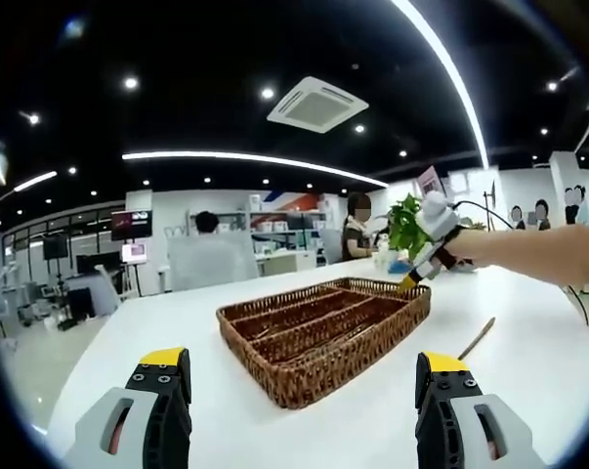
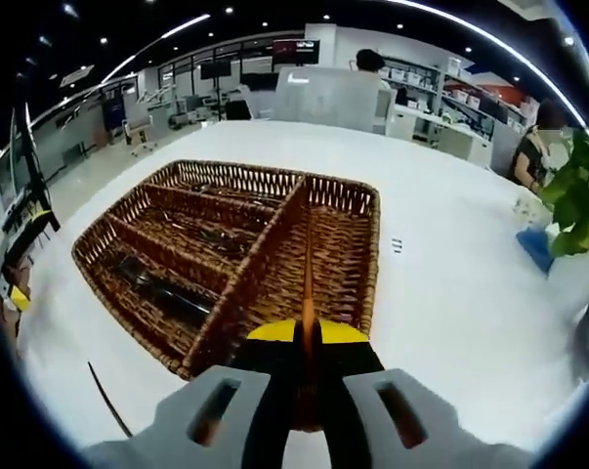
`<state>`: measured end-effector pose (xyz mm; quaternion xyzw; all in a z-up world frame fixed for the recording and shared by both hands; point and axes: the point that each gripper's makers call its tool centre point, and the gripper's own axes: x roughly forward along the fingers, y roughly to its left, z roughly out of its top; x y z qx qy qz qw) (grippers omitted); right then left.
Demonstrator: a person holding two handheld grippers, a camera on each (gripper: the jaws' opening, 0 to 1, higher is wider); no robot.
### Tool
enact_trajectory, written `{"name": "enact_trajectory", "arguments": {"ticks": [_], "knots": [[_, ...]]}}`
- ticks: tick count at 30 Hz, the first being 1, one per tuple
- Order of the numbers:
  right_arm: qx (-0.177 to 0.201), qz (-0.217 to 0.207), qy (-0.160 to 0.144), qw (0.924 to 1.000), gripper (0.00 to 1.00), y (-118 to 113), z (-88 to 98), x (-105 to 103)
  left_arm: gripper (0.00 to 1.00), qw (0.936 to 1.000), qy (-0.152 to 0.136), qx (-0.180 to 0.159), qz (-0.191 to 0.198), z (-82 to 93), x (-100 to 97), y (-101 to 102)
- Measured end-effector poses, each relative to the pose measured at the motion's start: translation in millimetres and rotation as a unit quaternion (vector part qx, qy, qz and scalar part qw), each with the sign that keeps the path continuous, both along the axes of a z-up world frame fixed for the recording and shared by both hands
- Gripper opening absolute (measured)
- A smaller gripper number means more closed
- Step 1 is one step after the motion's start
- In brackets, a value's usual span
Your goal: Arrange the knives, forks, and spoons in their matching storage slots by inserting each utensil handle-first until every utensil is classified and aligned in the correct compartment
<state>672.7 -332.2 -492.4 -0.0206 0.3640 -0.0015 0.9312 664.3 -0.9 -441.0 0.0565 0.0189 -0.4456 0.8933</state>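
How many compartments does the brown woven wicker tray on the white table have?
4. The brown woven wicker tray has three long slots side by side, plus one wide compartment across their ends. None looks hidden.

The basket (image 2: 343, 210) is brown woven wicker, its dividers the same weave, on a plain white counter (image 2: 450, 283). Both tongs (image 1: 304, 401) (image 2: 309, 337) are grey and black with yellow tips. The plant (image 1: 406, 223) is leafy green. The thin handle (image 2: 308, 283) looks orange-brown.
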Motion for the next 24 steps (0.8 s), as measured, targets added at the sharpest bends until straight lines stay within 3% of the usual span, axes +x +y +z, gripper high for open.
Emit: {"name": "enact_trajectory", "arguments": {"ticks": [5,10,14,19,20,24], "knots": [[0.006,0.005,0.013,0.9999,0.04,2,-5.3,-1,1.00,1.0000,-0.003,-0.002,-0.002,2.9,-1.9,-1],[0.009,0.021,0.062,0.9978,0.04,11,-21.1,-3,1.00,1.0000,-0.002,-0.002,0.000,2.0,-1.0,0],[0.011,0.022,0.078,0.9966,0.04,13,-28.4,-9,1.00,1.0000,-0.002,0.000,0.000,1.7,-1.2,0],[0.008,0.053,0.082,0.9952,0.06,21,-27.7,-9,1.00,1.0000,-0.004,0.002,-0.002,1.6,-1.3,-1],[-0.002,0.093,0.074,0.9929,0.06,29,-27.0,-9,1.00,1.0000,-0.003,0.002,-0.002,1.4,-1.4,-1],[-0.040,0.114,0.052,0.9913,0.08,20,-17.6,-3,1.00,1.0000,0.000,0.002,-0.001,-0.4,-0.4,0]]}}
